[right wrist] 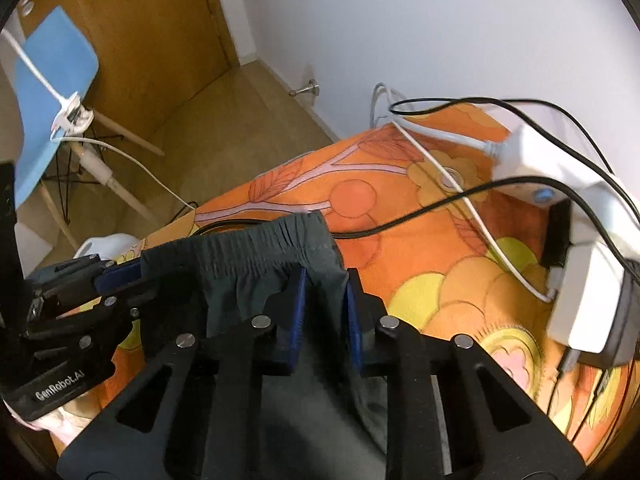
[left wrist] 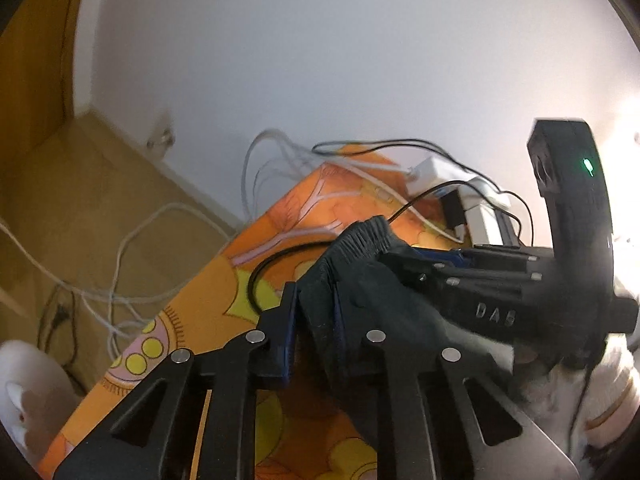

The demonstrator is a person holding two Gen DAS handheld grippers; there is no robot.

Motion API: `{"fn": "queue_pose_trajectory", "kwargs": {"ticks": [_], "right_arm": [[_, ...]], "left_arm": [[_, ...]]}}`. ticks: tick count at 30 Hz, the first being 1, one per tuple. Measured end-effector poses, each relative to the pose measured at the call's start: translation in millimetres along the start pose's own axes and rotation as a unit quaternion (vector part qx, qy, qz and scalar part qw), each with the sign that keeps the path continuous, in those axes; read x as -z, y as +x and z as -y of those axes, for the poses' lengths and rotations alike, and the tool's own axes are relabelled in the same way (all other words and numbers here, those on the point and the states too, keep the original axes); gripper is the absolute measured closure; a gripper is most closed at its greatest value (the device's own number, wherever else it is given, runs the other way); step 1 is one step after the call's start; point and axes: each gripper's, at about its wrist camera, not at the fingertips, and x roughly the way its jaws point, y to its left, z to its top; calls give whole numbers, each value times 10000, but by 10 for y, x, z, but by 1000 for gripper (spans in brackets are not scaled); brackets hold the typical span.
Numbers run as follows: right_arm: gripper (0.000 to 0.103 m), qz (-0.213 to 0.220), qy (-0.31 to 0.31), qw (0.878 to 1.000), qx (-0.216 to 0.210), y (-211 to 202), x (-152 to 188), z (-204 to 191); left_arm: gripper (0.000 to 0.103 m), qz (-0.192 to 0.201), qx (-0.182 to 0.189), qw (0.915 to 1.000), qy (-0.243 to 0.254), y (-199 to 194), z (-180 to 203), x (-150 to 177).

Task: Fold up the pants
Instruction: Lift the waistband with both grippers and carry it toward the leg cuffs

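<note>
Dark grey-green pants (right wrist: pixel 260 244) hang by their gathered elastic waistband above a table covered with an orange flowered cloth (right wrist: pixel 400 220). My right gripper (right wrist: pixel 325 312) has its blue pads closed on the waistband's right end. My left gripper (right wrist: pixel 120 276) grips the left end of that waistband. In the left wrist view the left gripper (left wrist: pixel 315 316) pinches bunched pants fabric (left wrist: pixel 360 240) between its pads, and the right gripper (left wrist: pixel 416 258) bites the waistband just beyond. The legs of the pants drop out of sight below both grippers.
A white power strip (right wrist: pixel 532 152) with plugs, a white charger (right wrist: pixel 584 300) and black and white cables (right wrist: pixel 400 224) crowd the table's far right. A blue chair (right wrist: pixel 52 80) stands left on the wooden floor, where loose white cables (left wrist: pixel 120 260) lie. A white wall is behind.
</note>
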Motion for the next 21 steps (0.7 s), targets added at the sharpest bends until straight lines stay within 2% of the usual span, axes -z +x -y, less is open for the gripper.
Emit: {"fn": "queue_pose_trajectory", "kwargs": {"ticks": [1, 2, 3, 7, 10, 12, 16, 21], "right_arm": [[66, -16, 159, 9999, 7, -63, 8, 48], [45, -29, 314, 9995, 18, -133, 13, 86], [36, 24, 487, 9988, -17, -248, 23, 123], [36, 165, 801, 9962, -305, -614, 9, 173], [35, 31, 1183, 9913, -572, -672, -73, 213], [35, -268, 1425, 9868, -720, -566, -125, 224], [35, -777, 1524, 9827, -713, -282, -153, 185], [35, -1064, 1544, 9793, -758, -31, -140, 102]], "left_arm": [[89, 97, -9, 9999, 118, -45, 34, 2], [89, 192, -10, 9995, 240, -80, 80, 0], [89, 294, -3, 9987, 423, -127, 144, 15], [89, 535, -3, 9922, 1125, -263, 403, 107], [89, 638, 63, 9873, 1454, -336, 556, 197], [89, 685, 105, 9844, 1615, -369, 632, 240], [89, 711, 155, 9794, 1884, -387, 745, 276], [89, 610, 262, 9803, 1860, -372, 740, 268]]}}
